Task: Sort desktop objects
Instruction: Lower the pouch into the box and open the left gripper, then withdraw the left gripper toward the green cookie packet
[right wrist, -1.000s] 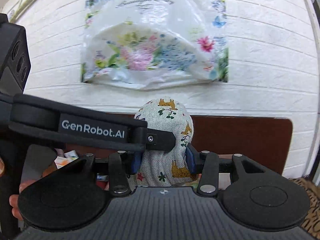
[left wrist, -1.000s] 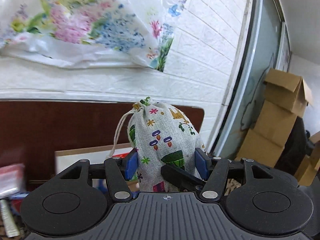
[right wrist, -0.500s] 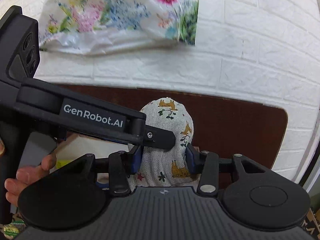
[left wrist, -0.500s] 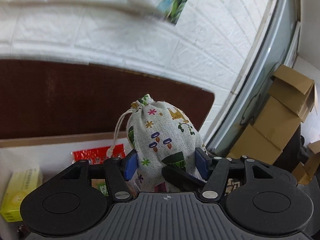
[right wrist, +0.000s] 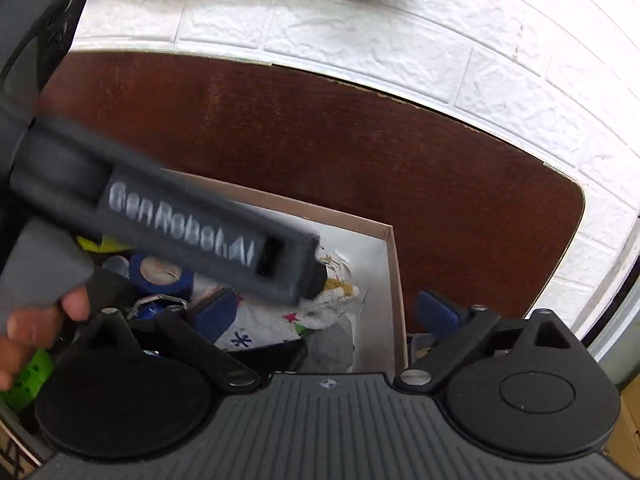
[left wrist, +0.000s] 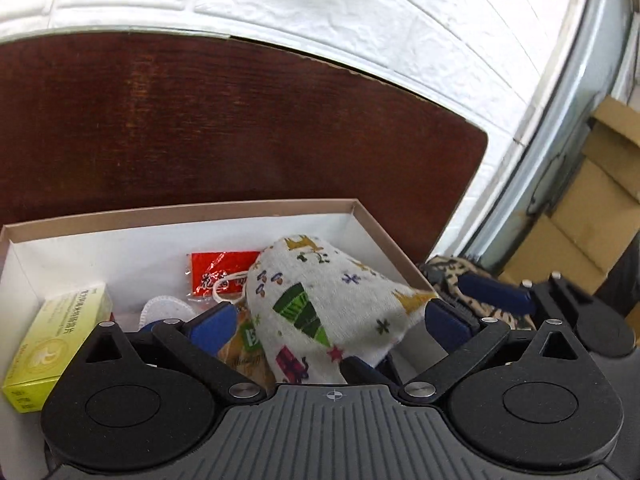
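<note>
The printed cloth drawstring bag [left wrist: 320, 300] lies tipped over inside the white cardboard box [left wrist: 180, 210], against the box's right wall. My left gripper [left wrist: 328, 324] straddles the bag, its jaws opening and its blue pads clear of the cloth. My right gripper [right wrist: 326, 314] is also opening over the bag [right wrist: 276, 320], and its right pad hangs outside the box wall [right wrist: 394, 280]. The left tool's blurred grey bar [right wrist: 192, 224] crosses the right wrist view and hides much of the bag.
In the box lie a yellow-green carton [left wrist: 56, 344], a red packet [left wrist: 218, 274], a white round pad [left wrist: 166, 308] and a blue tape roll [right wrist: 162, 274]. A hand [right wrist: 36, 332] grips the left tool. A dark brown board [left wrist: 240, 128] stands behind; cardboard boxes [left wrist: 592, 216] are stacked right.
Both grippers sank toward the white box and spread their jaws wide. The bag, held upright between them before, has dropped into the box and lies tilted.
</note>
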### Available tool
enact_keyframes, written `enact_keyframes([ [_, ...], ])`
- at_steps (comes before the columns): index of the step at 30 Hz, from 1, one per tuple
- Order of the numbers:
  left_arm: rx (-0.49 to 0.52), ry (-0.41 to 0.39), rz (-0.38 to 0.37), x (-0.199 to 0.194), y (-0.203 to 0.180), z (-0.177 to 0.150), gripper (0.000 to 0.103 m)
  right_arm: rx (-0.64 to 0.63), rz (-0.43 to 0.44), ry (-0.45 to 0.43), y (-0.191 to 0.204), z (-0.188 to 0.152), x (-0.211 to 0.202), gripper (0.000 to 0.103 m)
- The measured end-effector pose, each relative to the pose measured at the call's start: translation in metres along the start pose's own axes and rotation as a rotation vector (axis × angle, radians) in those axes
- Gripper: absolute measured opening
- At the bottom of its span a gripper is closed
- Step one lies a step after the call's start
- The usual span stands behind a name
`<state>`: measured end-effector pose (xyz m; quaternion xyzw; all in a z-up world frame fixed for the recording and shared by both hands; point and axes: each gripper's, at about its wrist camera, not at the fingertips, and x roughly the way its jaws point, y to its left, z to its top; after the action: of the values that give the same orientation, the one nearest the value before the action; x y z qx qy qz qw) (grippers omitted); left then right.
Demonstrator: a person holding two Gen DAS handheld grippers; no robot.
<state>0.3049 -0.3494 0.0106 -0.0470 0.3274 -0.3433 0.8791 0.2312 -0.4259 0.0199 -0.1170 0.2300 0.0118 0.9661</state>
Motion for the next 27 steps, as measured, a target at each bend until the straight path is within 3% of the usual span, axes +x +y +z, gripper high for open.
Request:
enact_keyframes([
  [12, 0.079, -0.056, 0.022, -0.051, -0.025, -0.012, 0.103, 0.027, -0.007, -0.045, 0.011, -0.001, -0.045, 0.102],
  [22, 0.096, -0.070, 0.120, -0.099, -0.044, -0.041, 0.103, 0.095, -0.016, -0.013, 0.024, -0.012, -0.082, 0.103],
  [27, 0.069, -0.075, 0.147, -0.126, -0.045, -0.061, 0.103, 0.149, -0.022, -0.041, 0.032, -0.021, -0.105, 0.103],
])
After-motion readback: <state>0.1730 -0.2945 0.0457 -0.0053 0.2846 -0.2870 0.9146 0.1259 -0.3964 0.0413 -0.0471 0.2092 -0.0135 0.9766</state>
